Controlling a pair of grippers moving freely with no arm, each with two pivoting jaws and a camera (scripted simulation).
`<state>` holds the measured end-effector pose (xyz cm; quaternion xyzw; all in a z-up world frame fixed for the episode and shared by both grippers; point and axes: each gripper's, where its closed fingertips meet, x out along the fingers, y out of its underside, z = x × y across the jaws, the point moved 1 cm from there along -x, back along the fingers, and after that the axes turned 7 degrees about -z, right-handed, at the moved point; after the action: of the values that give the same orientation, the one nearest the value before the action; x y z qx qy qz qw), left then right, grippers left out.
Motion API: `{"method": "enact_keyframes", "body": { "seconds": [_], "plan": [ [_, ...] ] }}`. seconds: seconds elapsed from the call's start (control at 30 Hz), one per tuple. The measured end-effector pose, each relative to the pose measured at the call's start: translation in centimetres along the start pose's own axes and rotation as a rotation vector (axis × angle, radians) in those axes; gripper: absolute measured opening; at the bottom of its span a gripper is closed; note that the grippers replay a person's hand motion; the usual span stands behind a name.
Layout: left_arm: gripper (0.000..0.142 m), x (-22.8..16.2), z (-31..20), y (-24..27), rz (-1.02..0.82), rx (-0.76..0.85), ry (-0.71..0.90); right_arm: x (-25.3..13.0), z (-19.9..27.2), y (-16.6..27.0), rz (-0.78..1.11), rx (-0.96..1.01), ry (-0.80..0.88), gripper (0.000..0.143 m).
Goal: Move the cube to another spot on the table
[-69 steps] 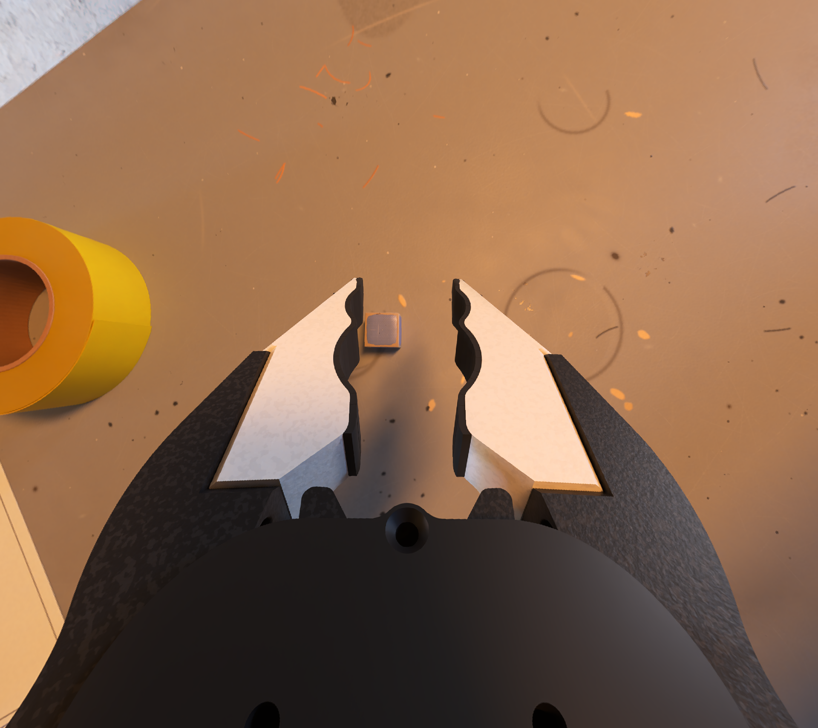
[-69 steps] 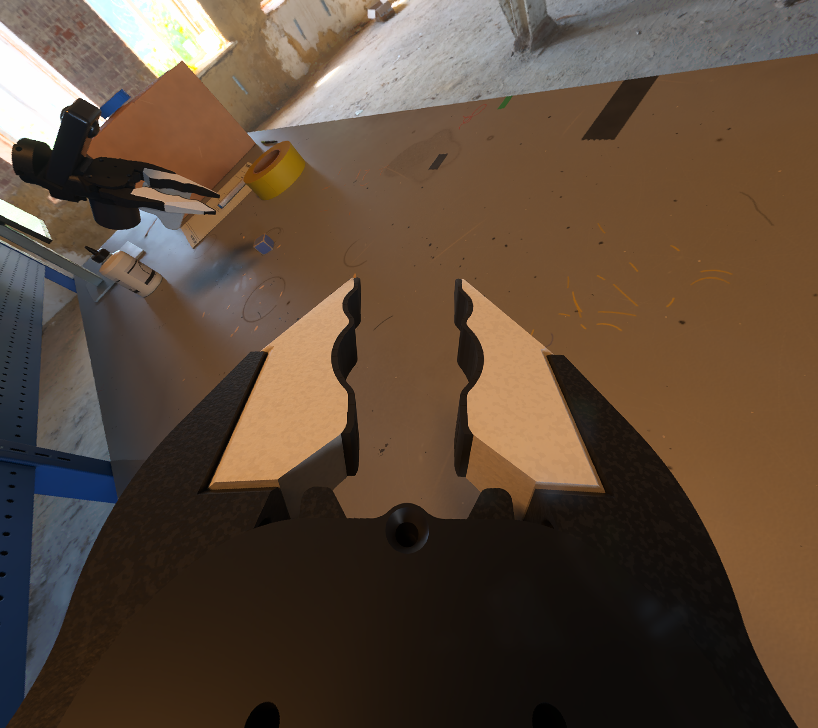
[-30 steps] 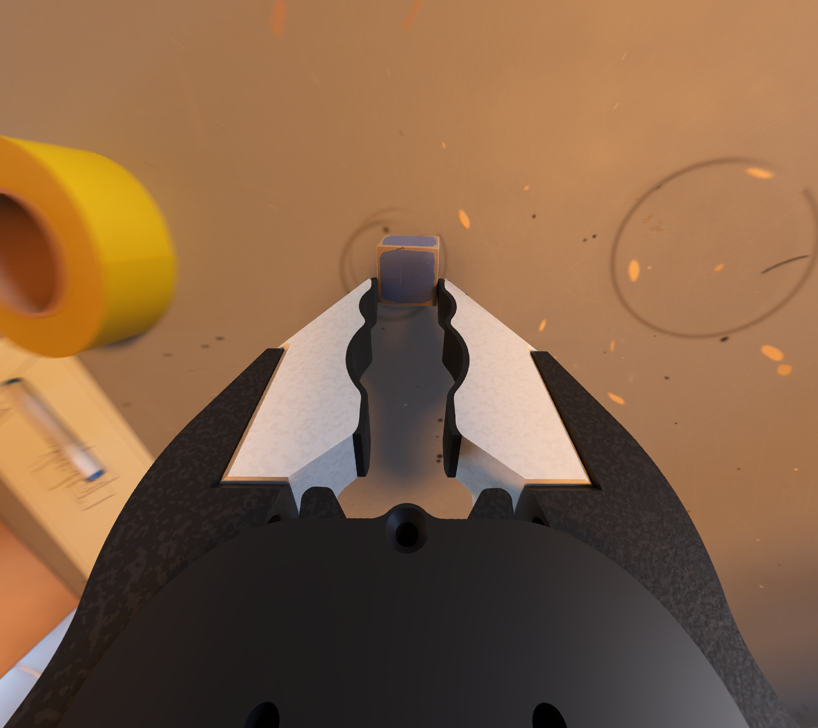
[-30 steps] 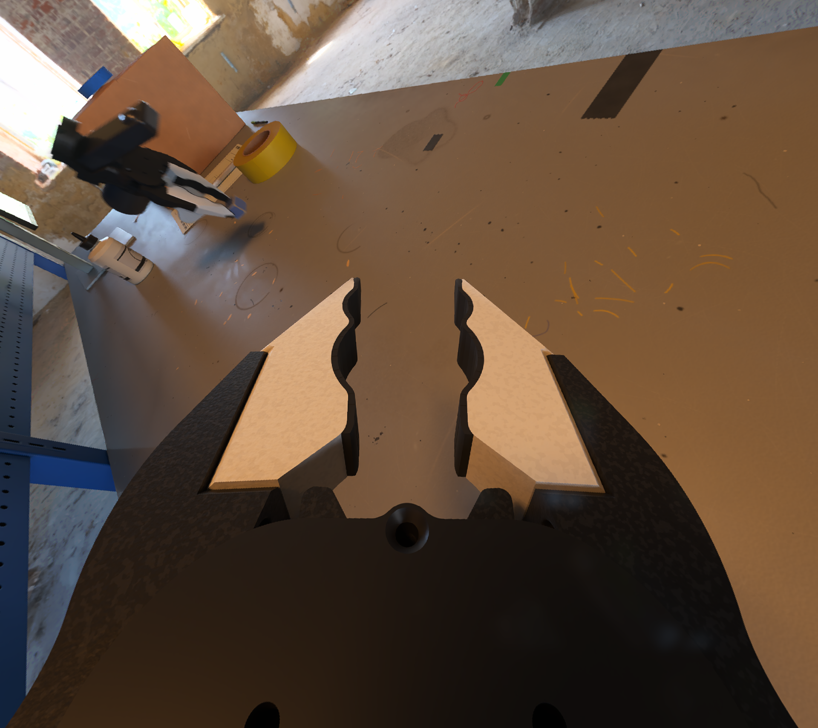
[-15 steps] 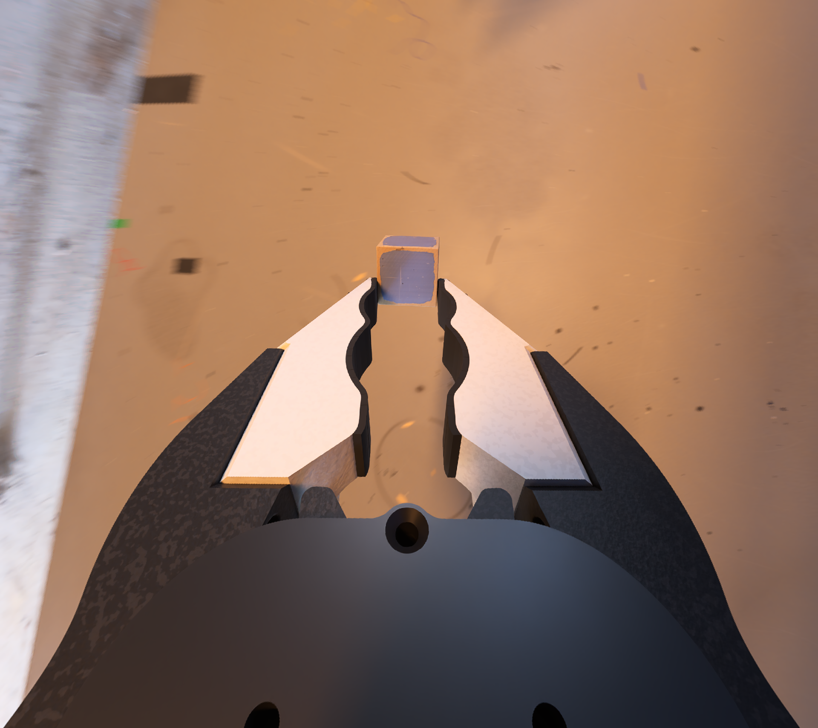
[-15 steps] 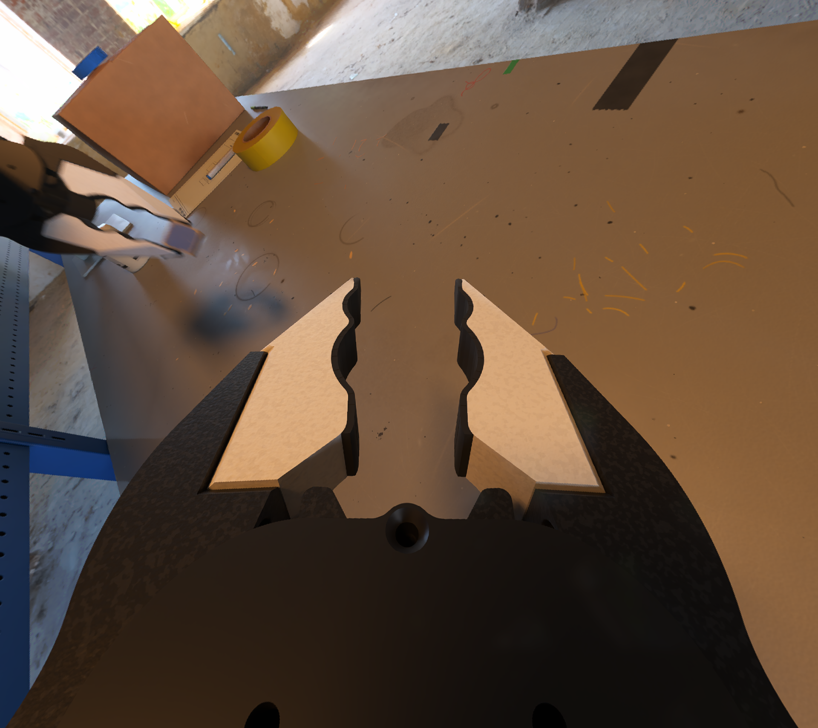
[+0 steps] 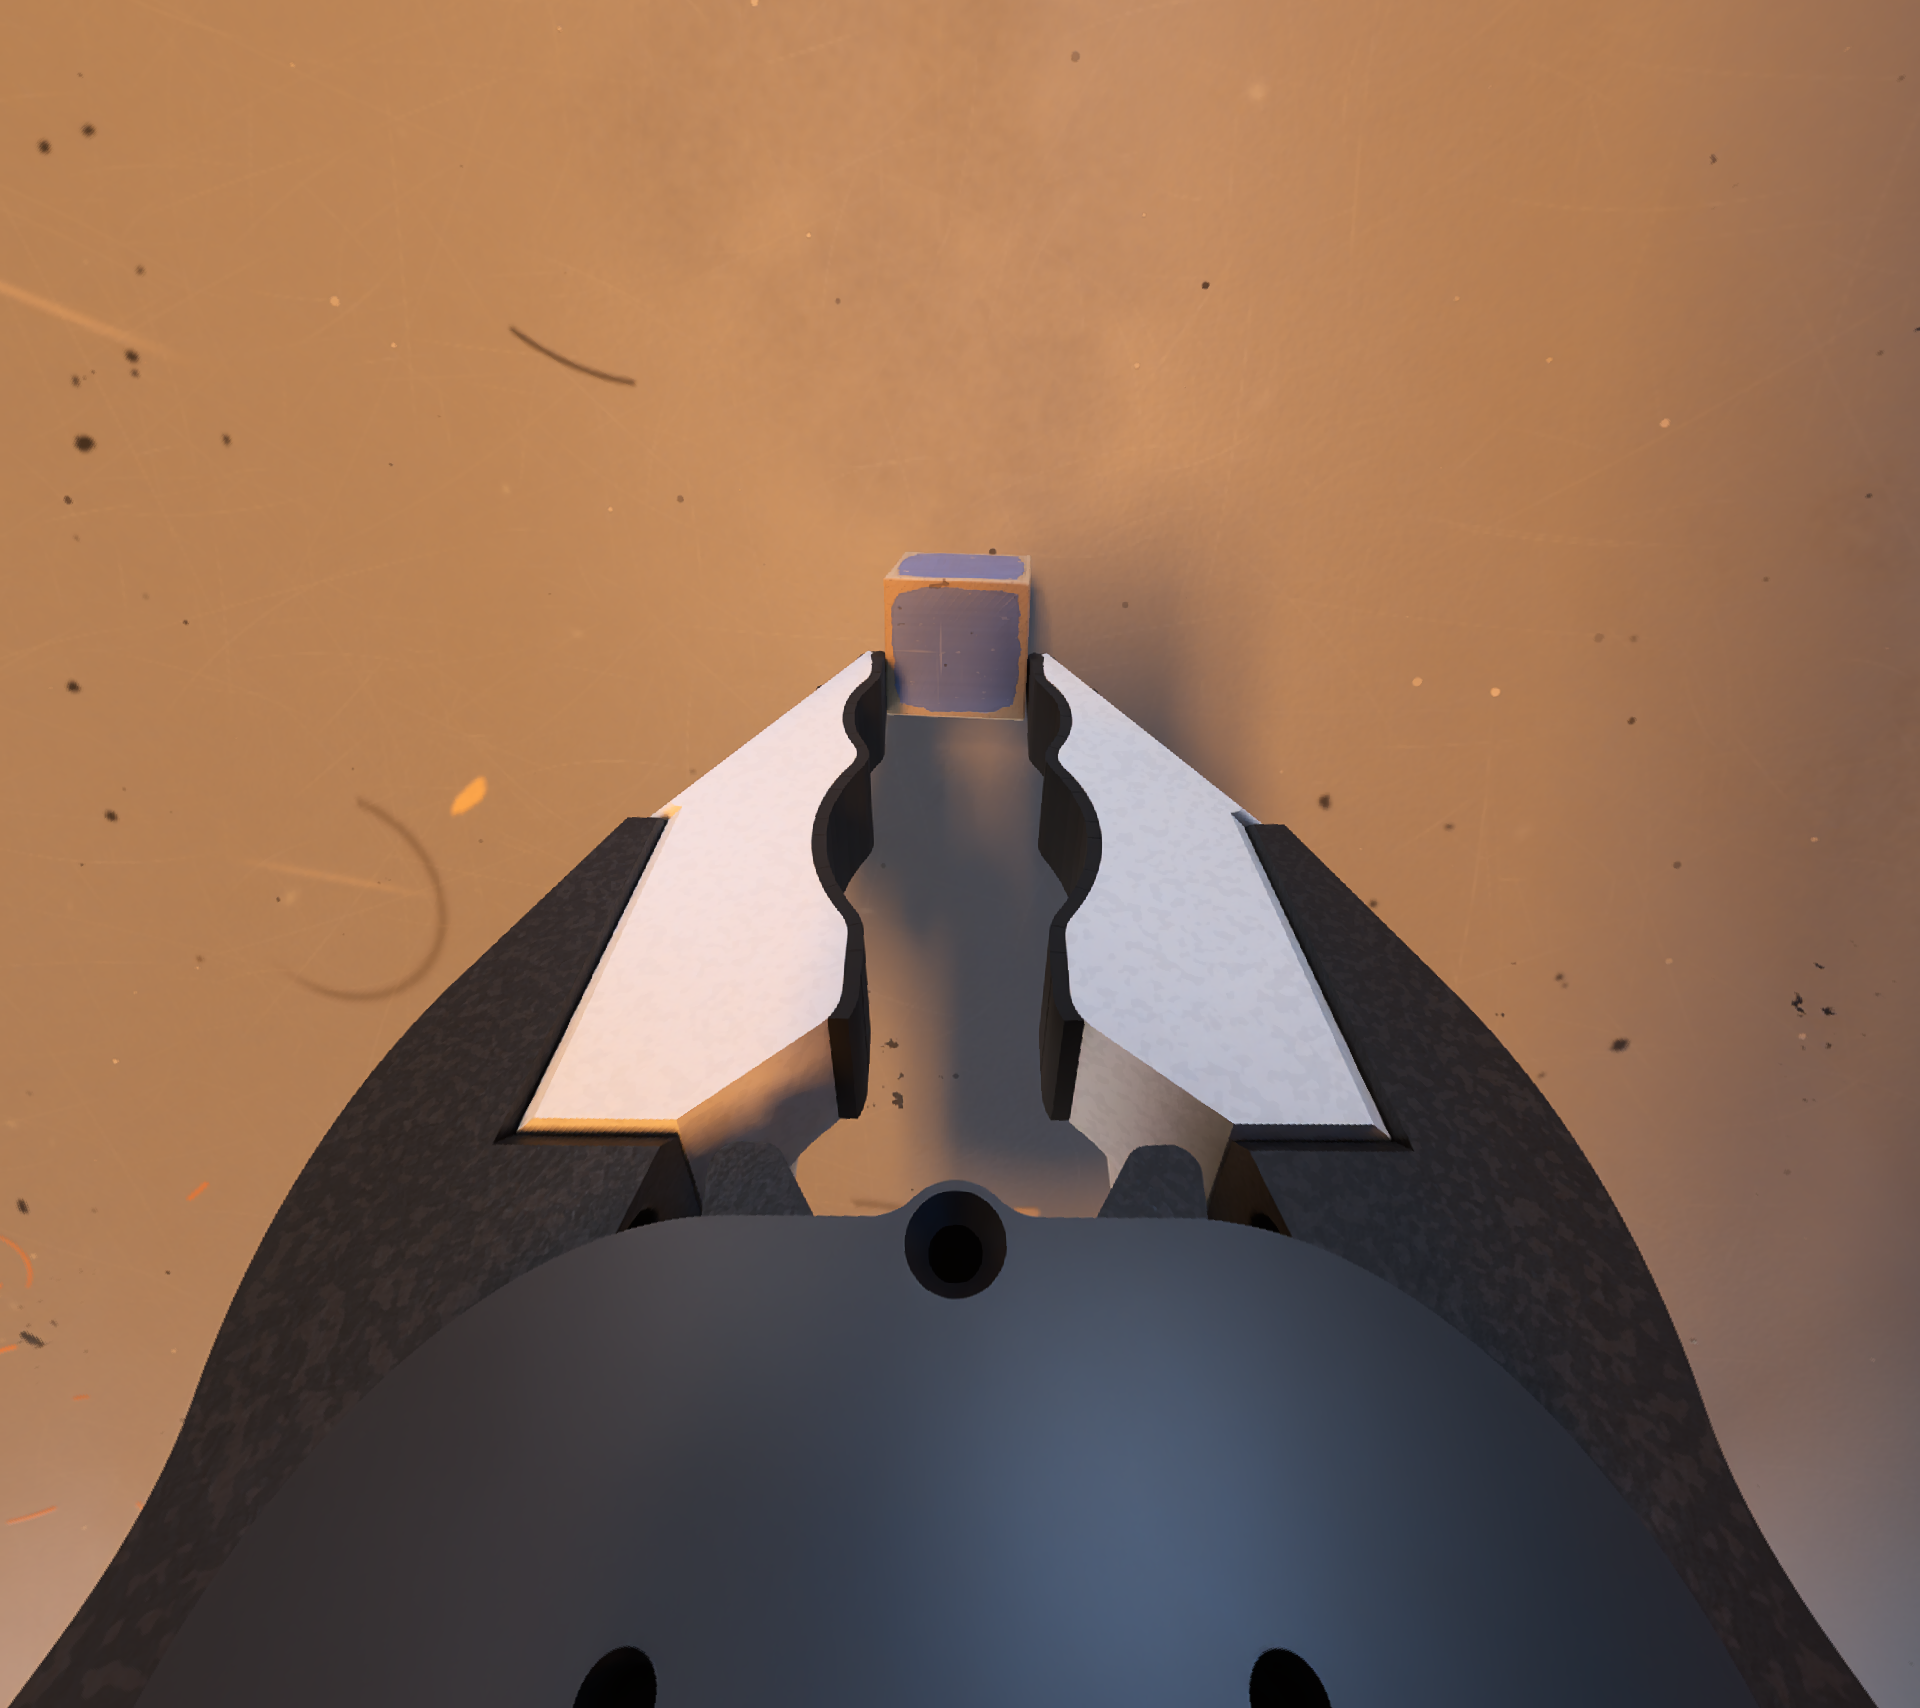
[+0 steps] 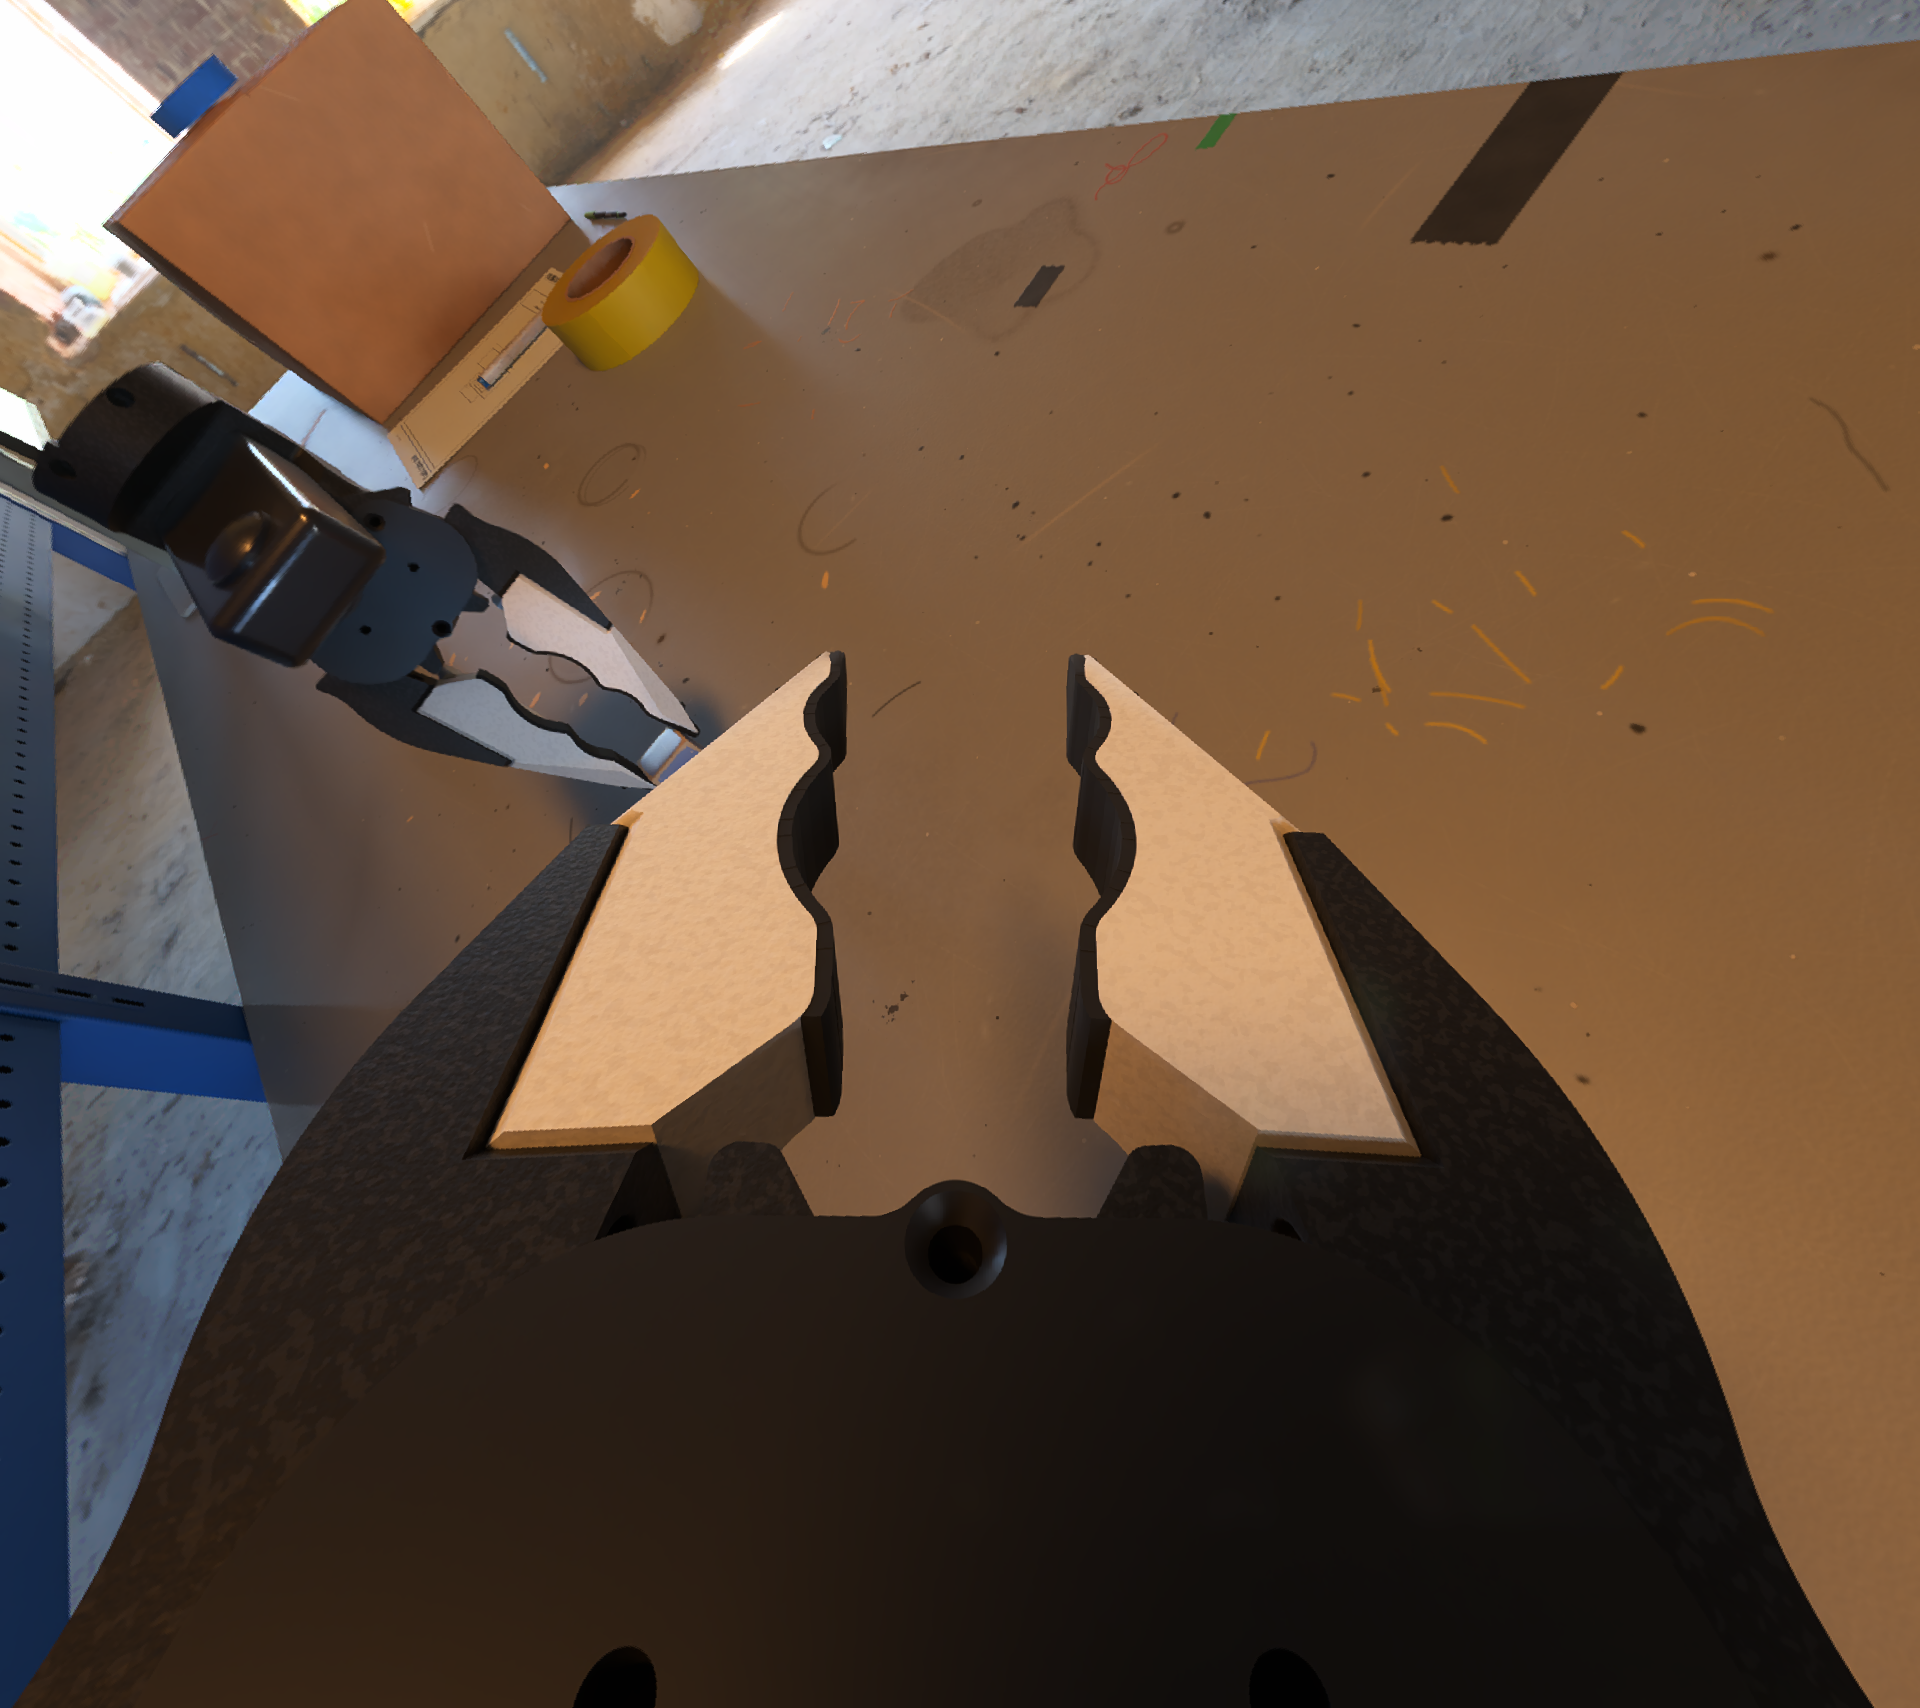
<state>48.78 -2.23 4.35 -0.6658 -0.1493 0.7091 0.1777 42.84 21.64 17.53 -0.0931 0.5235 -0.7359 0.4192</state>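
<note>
A small cube [image 7: 956, 642] with pale blue faces and tan edges sits between my left gripper's [image 7: 956, 682] fingertips, which are shut on it close above the brown table [image 7: 1247, 256]. In the right wrist view the left gripper [image 8: 665, 749] shows at the left, low over the table, with the cube [image 8: 665, 756] at its tips, mostly hidden behind my right finger. My right gripper [image 8: 956, 671] is open and empty above the table.
A yellow tape roll [image 8: 621, 292], a flat carton [image 8: 478, 380] and an upright orange-brown board [image 8: 343, 204] stand at the far left corner. The table's far edge [image 8: 1143, 126] and a blue shelf frame [image 8: 31, 1139] at the left border the work area.
My left gripper closed on the cube, lifted it and carried it from beside the tape roll toward the right gripper, and is now low over the table. The right gripper stayed open.
</note>
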Motion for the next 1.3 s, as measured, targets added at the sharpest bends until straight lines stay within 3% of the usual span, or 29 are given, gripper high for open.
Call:
{"method": "enact_keyframes", "body": {
  "seconds": [0.37, 1.3],
  "plan": [
    [0.027, 1.4, -0.5, 0.3, 0.106, 0.026, 0.004, 0.1, -0.2, 0.1, 0.002, 0.018, 0.001, 0.042],
    [0.027, 2.2, -0.7, 0.0, 0.133, 0.049, 0.006, 0.8, -0.1, 0.7, 0.046, 0.009, 0.000, 0.043]
  ]
}}
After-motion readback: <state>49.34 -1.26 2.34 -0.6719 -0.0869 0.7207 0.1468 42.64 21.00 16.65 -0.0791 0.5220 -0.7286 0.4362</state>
